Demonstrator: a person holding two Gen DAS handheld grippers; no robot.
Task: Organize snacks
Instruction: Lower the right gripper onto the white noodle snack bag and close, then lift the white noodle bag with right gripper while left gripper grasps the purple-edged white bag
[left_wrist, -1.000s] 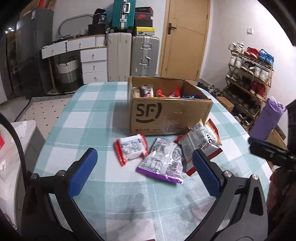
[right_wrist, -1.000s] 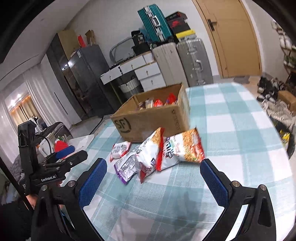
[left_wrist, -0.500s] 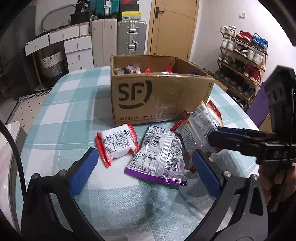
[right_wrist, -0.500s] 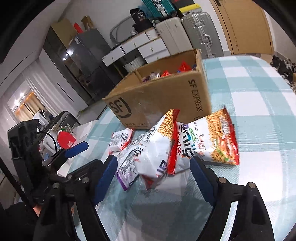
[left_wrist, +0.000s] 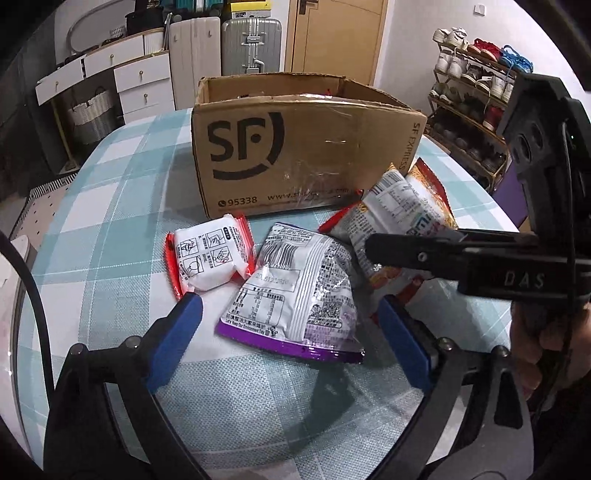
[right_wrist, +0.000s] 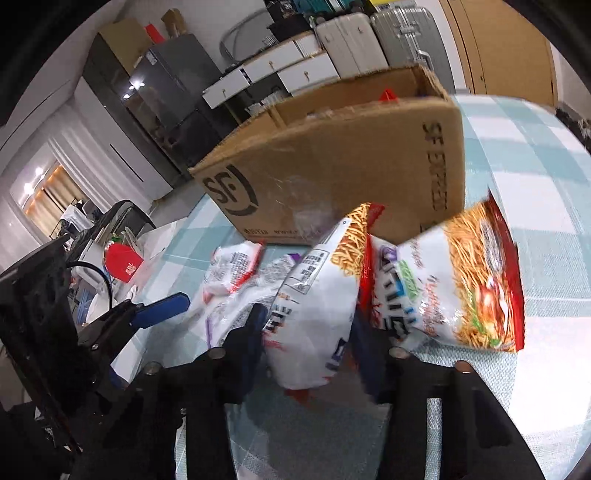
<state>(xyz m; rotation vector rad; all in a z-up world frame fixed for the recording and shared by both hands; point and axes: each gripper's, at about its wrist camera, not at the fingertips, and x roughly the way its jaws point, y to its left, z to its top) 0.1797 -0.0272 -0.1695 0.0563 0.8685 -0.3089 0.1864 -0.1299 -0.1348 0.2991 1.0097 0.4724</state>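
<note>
Beside the cardboard box (left_wrist: 306, 147), on the checked tablecloth (left_wrist: 110, 206), the right gripper (right_wrist: 306, 339) has just been closing — a second ago it stood wide, and now its pads clench the nearer noodle packet (right_wrist: 317, 302), so the first pickup looks secured. The left gripper (left_wrist: 288, 332) has come lower and gapes, released, around the purple-edged packet (left_wrist: 295, 295) without touching it. Counted: one box, four loose packets — two noodle packets, including the flat one (right_wrist: 461, 280), one purple-edged, one red-edged packet (left_wrist: 207, 258).

The cardboard box (left_wrist: 295, 147) walls hide most snacks inside it.
</note>
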